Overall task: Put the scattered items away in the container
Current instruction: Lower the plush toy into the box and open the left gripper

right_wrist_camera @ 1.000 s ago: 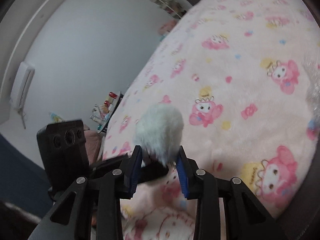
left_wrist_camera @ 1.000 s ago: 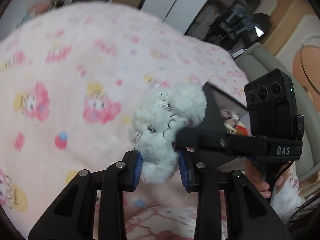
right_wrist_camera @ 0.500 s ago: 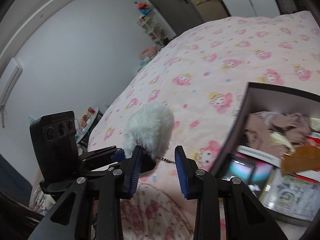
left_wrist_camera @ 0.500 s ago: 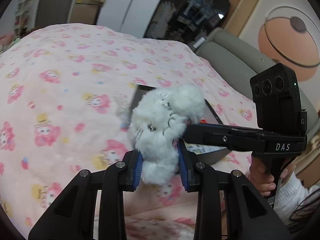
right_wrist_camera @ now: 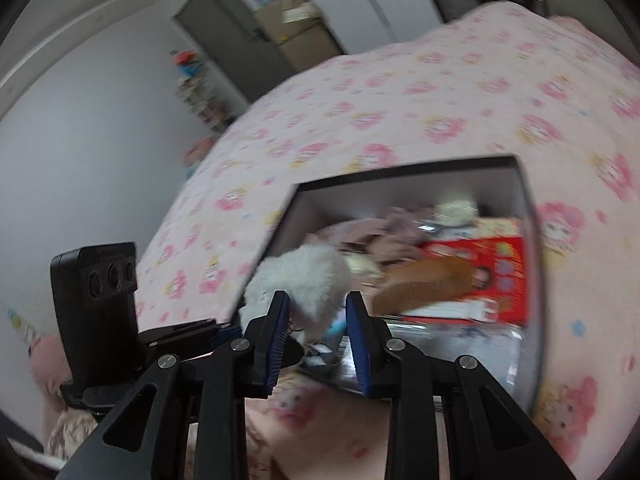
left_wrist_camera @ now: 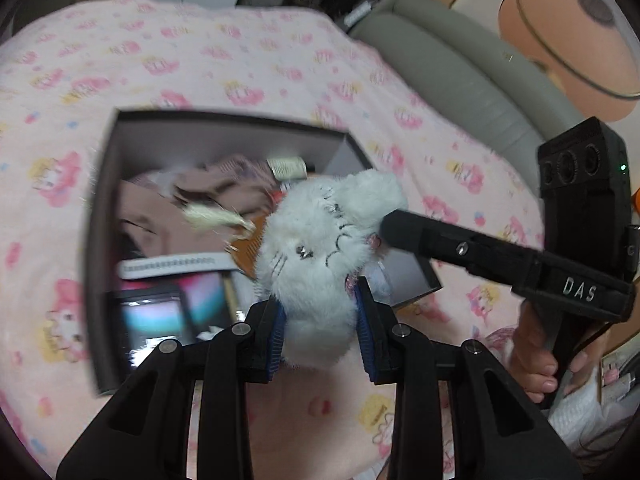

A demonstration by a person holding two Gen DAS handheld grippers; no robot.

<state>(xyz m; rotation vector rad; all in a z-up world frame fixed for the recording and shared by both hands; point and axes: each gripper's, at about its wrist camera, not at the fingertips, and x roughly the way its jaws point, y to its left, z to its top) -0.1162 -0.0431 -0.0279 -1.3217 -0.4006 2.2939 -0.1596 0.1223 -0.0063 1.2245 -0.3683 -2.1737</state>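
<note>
Both grippers have swung over the box [left_wrist_camera: 224,132]. The left gripper [left_wrist_camera: 320,330] is squeezing the white plush toy [left_wrist_camera: 320,248]; the right gripper [right_wrist_camera: 316,334] is closing beside it, gripping nothing.

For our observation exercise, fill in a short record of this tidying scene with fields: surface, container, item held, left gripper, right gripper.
surface: pink cartoon-print fleece blanket
container: open dark rectangular box, already holding clothes and packets
item held: fluffy white plush toy, over the box's near side
left gripper: pads clamped on the plush
right gripper: jaws closing, plush partly between them; contact unclear
</note>
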